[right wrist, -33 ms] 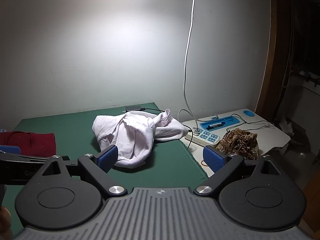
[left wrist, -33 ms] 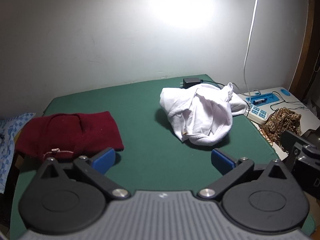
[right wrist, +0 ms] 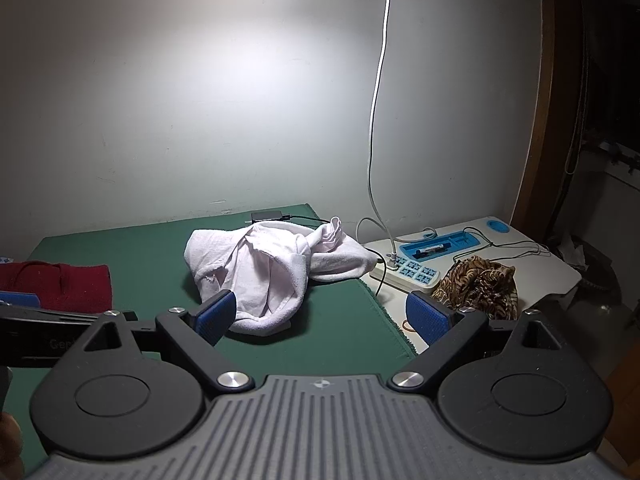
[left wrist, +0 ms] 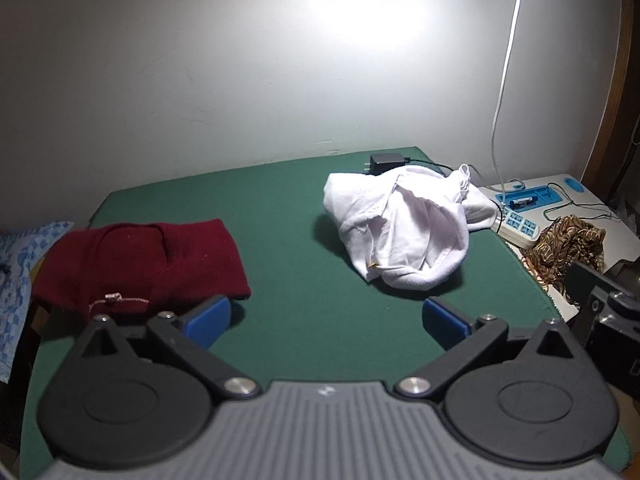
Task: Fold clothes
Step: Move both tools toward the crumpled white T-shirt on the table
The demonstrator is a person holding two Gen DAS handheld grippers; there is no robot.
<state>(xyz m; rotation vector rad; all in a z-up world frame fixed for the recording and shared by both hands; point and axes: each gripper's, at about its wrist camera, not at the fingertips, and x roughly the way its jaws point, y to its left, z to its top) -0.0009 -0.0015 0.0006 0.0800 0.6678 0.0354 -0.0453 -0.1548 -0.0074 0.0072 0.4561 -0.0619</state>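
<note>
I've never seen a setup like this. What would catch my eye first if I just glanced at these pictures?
Probably the crumpled white garment, heaped on the right half of the green table cover, bright against it. Next, the dark red garment lying flatter at the cover's left edge. Closest to the cameras, the left gripper and right gripper hang open and empty, each showing blue fingertips.

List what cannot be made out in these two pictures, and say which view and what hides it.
- White garment: crumpled in both views; its type and sleeves are lost in its own folds.
- Charger: left view, its near side sits behind the white garment.
- Blue patterned cloth: left view, cut off by the left edge.
- Item in the blue tray: right view, too small to identify.
- Red garment: right view, partly hidden by the left tongs.
</note>
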